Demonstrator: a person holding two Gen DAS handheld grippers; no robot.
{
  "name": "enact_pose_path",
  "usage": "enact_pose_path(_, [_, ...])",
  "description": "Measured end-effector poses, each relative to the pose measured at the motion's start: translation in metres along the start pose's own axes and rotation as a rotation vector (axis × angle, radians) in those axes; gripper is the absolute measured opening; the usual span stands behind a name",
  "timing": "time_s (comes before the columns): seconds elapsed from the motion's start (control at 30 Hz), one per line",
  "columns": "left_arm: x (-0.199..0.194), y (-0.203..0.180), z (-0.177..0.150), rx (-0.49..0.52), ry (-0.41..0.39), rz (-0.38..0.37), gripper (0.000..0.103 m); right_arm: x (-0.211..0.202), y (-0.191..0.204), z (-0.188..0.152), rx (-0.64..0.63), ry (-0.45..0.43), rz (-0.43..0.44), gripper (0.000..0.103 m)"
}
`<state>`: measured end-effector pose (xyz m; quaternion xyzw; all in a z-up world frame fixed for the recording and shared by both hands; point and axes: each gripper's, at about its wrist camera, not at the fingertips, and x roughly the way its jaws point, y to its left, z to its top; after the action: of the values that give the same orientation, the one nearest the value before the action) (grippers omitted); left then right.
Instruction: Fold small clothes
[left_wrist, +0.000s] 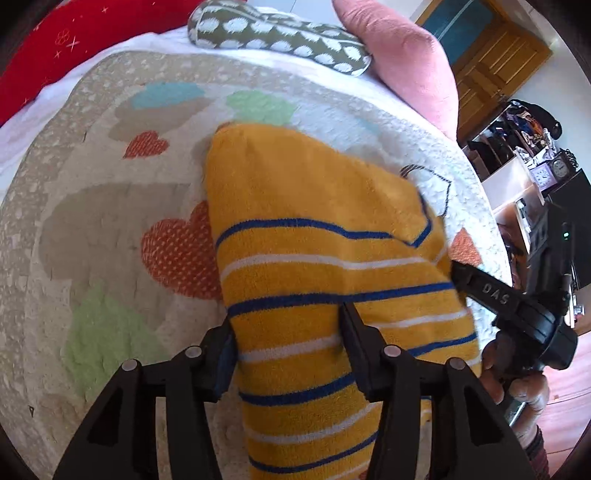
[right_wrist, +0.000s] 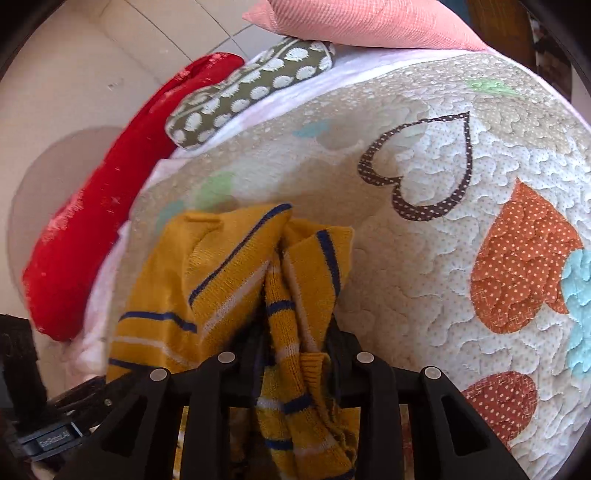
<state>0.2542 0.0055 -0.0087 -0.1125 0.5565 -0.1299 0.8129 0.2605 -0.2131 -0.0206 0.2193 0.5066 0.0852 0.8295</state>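
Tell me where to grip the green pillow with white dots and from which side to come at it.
Take the long green fabric pillow with white dots across its narrow middle, jaws spanning the short width. Come from above on the quilt side: the pink cushion rests on one end and the red cushion crowds the far side, while the heart-patterned quilt in front is bare. This is a judgement; its softness should let it pinch.

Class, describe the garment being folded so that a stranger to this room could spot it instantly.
Find the heart-patterned quilt covering the bed. On it lies a mustard-yellow knitted garment with thin blue and white stripes. No neighbour is striped: the cushions behind are red, pink, and olive with white dots.
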Motion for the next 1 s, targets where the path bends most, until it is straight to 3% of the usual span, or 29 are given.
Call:
enact_pose_path(0.1, [-0.014, 0.009, -0.015, -0.015, -0.051, -0.045, 0.053, -0.014, 0.003, -0.006, 0.007, -0.043, -0.008, 0.037])
enact_pose_path(0.2, [-0.034, 0.015, -0.035, -0.044, -0.102, -0.069, 0.053, -0.053, 0.017, -0.011, -0.056, -0.148, -0.072, 0.037])
enact_pose_path(0.3, [-0.053, 0.013, -0.058, -0.053, -0.151, -0.031, 0.054, -0.088, 0.043, -0.021, -0.133, -0.233, -0.078, 0.037])
enact_pose_path(0.37, [-0.066, 0.013, -0.076, -0.065, -0.181, 0.005, 0.054, -0.095, 0.063, -0.027, -0.172, -0.216, -0.004, 0.037])
enact_pose_path(0.47, [-0.086, 0.021, -0.102, -0.070, -0.232, 0.099, 0.055, -0.076, 0.081, -0.041, -0.189, -0.075, 0.156, 0.037])
enact_pose_path(0.6, [-0.111, 0.033, -0.128, -0.063, -0.289, 0.201, 0.059, -0.039, 0.057, -0.053, -0.106, -0.014, 0.100, 0.032])
enact_pose_path(0.67, [-0.121, 0.033, -0.139, -0.051, -0.316, 0.238, 0.062, -0.032, 0.032, -0.054, -0.013, -0.020, 0.107, 0.014])
enact_pose_path(0.73, [-0.129, 0.030, -0.149, -0.034, -0.343, 0.268, 0.065, -0.041, 0.022, -0.058, 0.043, -0.020, 0.142, 0.013])
enact_pose_path(0.8, [-0.134, 0.024, -0.154, -0.017, -0.372, 0.292, 0.069, -0.060, 0.027, -0.068, 0.005, -0.040, 0.118, 0.014])
enact_pose_path(0.87, [-0.139, 0.015, -0.161, 0.002, -0.406, 0.320, 0.071, -0.083, 0.036, -0.083, -0.061, -0.088, 0.064, 0.034])
enact_pose_path(1.0, [-0.147, -0.006, -0.171, 0.044, -0.465, 0.365, 0.078, -0.124, 0.034, -0.120, -0.127, -0.201, -0.010, 0.044])
